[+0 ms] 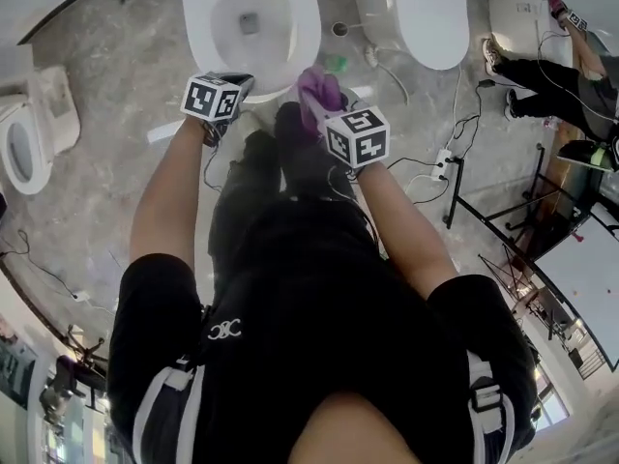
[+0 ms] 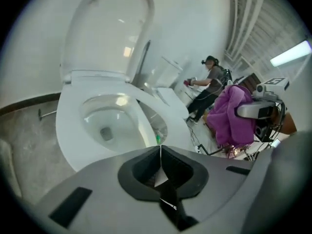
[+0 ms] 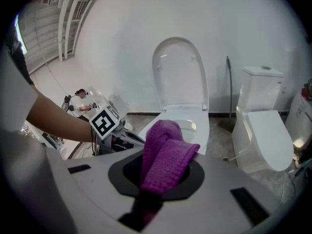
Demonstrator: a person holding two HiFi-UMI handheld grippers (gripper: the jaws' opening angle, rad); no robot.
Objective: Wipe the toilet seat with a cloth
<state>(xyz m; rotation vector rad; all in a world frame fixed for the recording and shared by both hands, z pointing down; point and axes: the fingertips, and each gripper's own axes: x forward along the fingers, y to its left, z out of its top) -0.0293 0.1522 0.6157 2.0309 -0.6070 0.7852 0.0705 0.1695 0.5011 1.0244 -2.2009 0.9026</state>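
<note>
A white toilet stands in front of me with its lid (image 2: pixel 107 33) raised and its seat (image 1: pixel 198 22) down around the bowl. My right gripper (image 3: pixel 165 152) is shut on a purple cloth (image 3: pixel 168 150), which folds up over the jaws. In the head view the cloth (image 1: pixel 317 90) hangs just short of the seat's front edge. My left gripper (image 2: pixel 160 150) hovers before the seat (image 2: pixel 68 126); its jaws meet with nothing between them. The cloth (image 2: pixel 231 113) in the right gripper also shows at the right of the left gripper view.
A second toilet (image 1: pixel 411 13) with its lid closed stands to the right, and a third (image 1: pixel 24 143) at the left. Cables and a power strip (image 1: pixel 443 158) lie on the floor to the right. Another person (image 1: pixel 551 85) is at the far right beside black frames.
</note>
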